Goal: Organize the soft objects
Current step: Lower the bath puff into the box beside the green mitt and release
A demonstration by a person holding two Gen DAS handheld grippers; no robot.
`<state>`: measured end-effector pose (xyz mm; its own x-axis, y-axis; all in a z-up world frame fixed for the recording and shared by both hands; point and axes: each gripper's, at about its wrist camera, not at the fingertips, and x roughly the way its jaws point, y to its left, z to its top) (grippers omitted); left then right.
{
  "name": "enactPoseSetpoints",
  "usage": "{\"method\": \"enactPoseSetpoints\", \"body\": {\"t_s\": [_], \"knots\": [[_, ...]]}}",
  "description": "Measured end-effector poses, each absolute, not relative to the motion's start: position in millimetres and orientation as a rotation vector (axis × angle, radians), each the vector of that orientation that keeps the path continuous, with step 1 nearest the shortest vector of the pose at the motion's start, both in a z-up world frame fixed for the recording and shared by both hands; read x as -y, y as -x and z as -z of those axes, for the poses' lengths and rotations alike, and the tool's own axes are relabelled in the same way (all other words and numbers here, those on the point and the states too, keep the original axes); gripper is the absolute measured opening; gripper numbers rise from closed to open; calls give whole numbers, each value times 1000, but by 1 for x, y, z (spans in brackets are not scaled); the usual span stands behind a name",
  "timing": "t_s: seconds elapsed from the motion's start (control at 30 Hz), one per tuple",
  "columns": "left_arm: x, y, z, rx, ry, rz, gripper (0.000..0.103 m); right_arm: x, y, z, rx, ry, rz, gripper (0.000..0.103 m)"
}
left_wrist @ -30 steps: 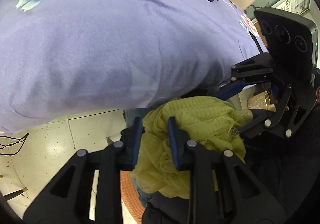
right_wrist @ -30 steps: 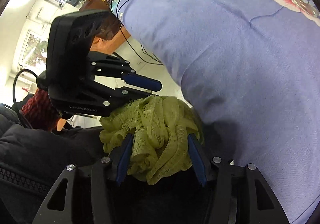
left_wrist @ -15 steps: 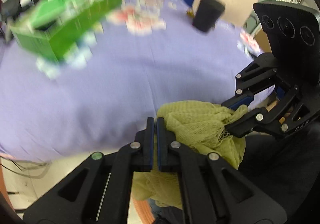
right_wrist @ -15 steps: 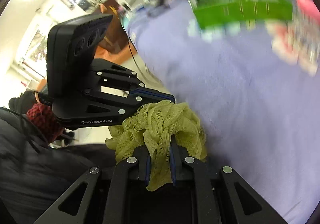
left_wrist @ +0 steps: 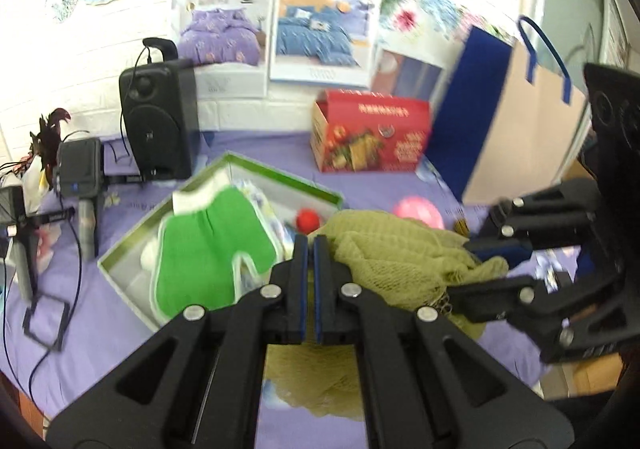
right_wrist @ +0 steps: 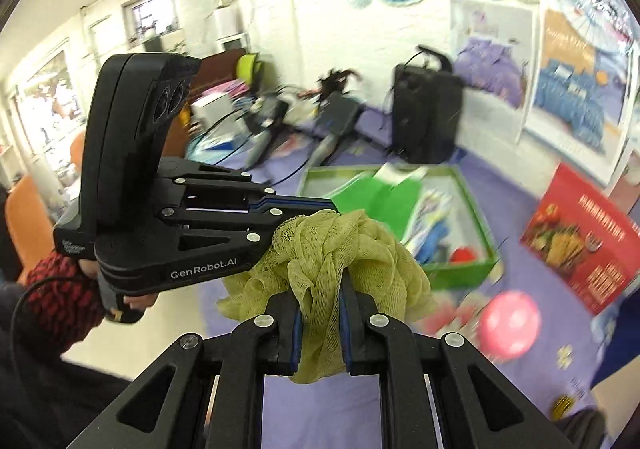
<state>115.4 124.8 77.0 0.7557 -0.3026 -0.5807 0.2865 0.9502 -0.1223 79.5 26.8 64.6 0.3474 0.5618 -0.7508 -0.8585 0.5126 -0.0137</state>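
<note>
The yellow-green mesh sponge [right_wrist: 344, 261] is gripped at two ends above the purple tablecloth [left_wrist: 120, 333]. The right gripper [right_wrist: 320, 313] is clenched on one bunch of it. The left gripper [left_wrist: 311, 249] is closed tightly on a thin fold. The sponge's long axis is stretched between the two grippers, just in front of the green box [left_wrist: 120, 253]. Behind the box a red carton [left_wrist: 368, 137] is seen.

coarse yellow-green mesh bath pouf [right_wrist: 344, 249]; matt purple cloth tablecloth [left_wrist: 100, 321].
</note>
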Motion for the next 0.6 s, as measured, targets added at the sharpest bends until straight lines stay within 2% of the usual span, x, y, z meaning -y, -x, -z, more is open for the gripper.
{"method": "enactPoseSetpoints", "body": {"t_s": [0.23,0.43,0.6], "knots": [[-119,-205,-71,-651,65,255,3,-40,-147,-65,-704,378,-763,13],[-119,-264,-29,-759,52,177,3,-47,-204,-16,-756,268,-624,14],[-139,-282,-2,-815,58,126,3,-55,-224,14,-796,199,-592,14]]}}
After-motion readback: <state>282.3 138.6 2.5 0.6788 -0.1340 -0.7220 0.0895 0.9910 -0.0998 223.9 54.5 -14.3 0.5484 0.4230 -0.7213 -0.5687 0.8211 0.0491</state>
